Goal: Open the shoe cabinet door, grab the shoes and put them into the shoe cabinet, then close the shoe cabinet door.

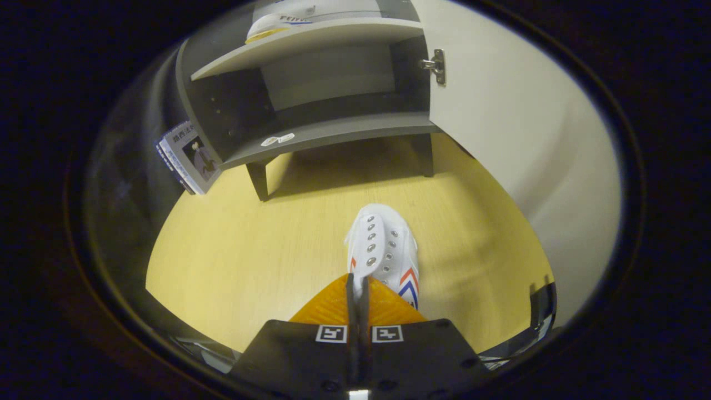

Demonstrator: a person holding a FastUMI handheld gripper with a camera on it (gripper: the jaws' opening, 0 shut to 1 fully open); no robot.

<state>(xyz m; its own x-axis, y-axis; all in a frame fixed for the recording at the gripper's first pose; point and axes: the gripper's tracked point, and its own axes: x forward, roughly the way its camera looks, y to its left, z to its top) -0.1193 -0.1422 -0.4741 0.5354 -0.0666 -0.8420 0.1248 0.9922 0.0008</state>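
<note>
A white canvas shoe [383, 250] with metal eyelets and red-and-blue chevrons hangs over the wooden floor, toe pointing toward the cabinet. My gripper [358, 289] is shut on the shoe's upper edge by the lacing, fingers pressed close together. Beyond the shoe stands the grey shoe cabinet [328, 133] on short legs. Its white door [516, 128] is swung open to the right, with a metal hinge [436, 66] showing. The lower shelf holds only a small sticker. Another white shoe [283, 22] rests on the upper shelf.
A book or box with a printed cover [186, 158] leans against the cabinet's left side. Light wooden floor [239, 244] spreads between me and the cabinet. The open door stands close on my right.
</note>
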